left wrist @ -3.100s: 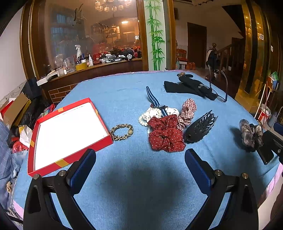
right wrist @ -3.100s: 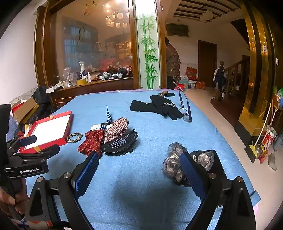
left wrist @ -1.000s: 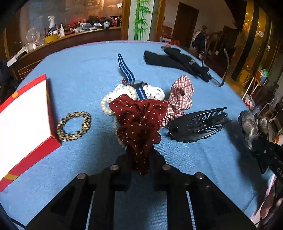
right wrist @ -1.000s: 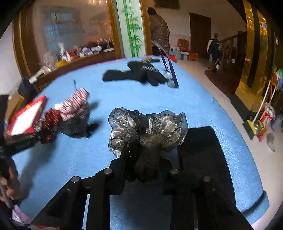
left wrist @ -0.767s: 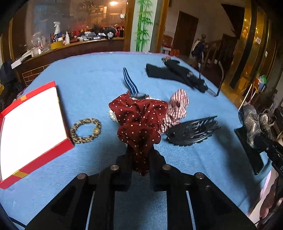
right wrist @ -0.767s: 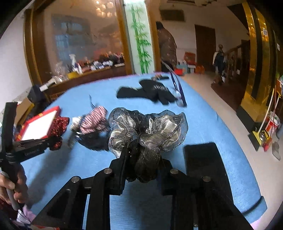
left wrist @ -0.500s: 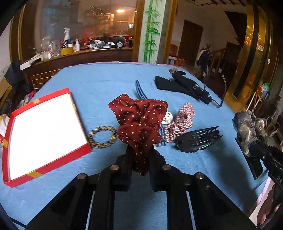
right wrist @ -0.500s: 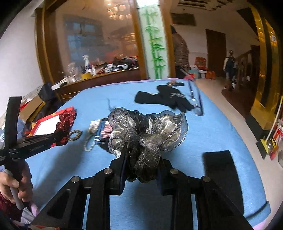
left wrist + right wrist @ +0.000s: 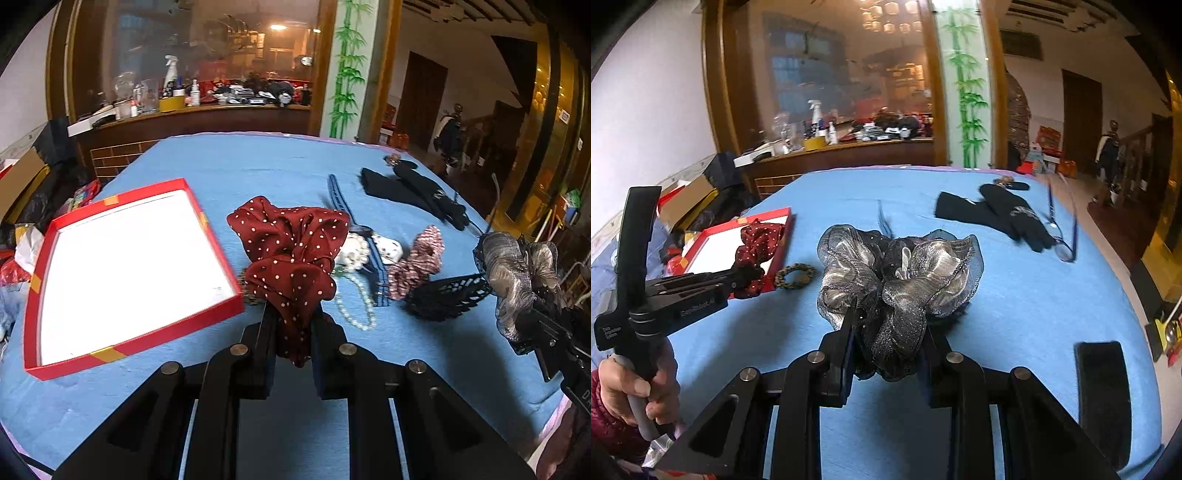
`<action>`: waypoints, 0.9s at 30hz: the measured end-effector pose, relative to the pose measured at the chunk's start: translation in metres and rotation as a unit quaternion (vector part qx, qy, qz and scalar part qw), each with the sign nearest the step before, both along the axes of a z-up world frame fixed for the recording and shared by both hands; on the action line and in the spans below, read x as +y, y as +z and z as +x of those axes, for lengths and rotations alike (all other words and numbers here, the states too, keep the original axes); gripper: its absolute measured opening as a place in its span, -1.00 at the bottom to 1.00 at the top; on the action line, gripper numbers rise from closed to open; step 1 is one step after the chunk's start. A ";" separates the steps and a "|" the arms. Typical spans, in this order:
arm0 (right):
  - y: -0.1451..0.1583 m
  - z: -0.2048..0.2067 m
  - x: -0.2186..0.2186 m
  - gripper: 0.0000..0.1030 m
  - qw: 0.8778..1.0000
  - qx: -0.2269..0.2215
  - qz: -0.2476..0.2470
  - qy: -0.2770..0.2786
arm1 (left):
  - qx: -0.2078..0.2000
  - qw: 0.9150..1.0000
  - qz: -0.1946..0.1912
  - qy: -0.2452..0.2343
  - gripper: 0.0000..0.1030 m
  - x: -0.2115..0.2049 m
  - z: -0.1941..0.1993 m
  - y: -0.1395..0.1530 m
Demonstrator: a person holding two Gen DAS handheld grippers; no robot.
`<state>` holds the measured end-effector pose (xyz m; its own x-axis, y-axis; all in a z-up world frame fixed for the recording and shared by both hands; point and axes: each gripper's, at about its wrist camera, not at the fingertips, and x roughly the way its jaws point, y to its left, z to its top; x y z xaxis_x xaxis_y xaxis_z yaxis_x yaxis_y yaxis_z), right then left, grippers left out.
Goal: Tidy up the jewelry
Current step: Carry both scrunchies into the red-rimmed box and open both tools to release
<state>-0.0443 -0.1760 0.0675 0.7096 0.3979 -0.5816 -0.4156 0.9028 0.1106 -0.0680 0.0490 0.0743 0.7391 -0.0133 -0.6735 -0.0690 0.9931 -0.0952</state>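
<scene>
Two scrunchies held up over blue-clothed desk (image 9: 258, 166). Red shallow box (image 9: 122, 269) with white inside lying toward the left. Left hand-held gripper (image 9: 291, 347) clamped on dark red polka-dot scrunchie (image 9: 291, 254), raised just right of the box. Right hand-held gripper (image 9: 886, 354) clamped on silver-black organza scrunchie (image 9: 897, 273). Black claw clip (image 9: 447, 295), checked scrunchie (image 9: 417, 262), pearl strand (image 9: 354, 299) heaped near centre. Leopard-print bracelet (image 9: 795, 275) just beside the box.

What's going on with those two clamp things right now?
Left gripper shut on red dotted scrunchie, lifted near the red box. Right gripper shut on silver-black scrunchie. Box interior bare, nothing blocking.
</scene>
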 end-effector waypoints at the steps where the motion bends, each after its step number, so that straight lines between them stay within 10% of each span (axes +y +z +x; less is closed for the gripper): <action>1: 0.001 0.001 0.003 -0.42 1.000 0.001 0.001 0.005 | -0.001 1.000 -0.001 0.007 -0.71 0.005 -0.001 0.000; 27: 0.010 0.041 0.188 -0.41 0.985 0.035 -0.038 0.163 | 0.001 0.989 -0.035 0.146 -0.70 0.163 -0.014 -0.003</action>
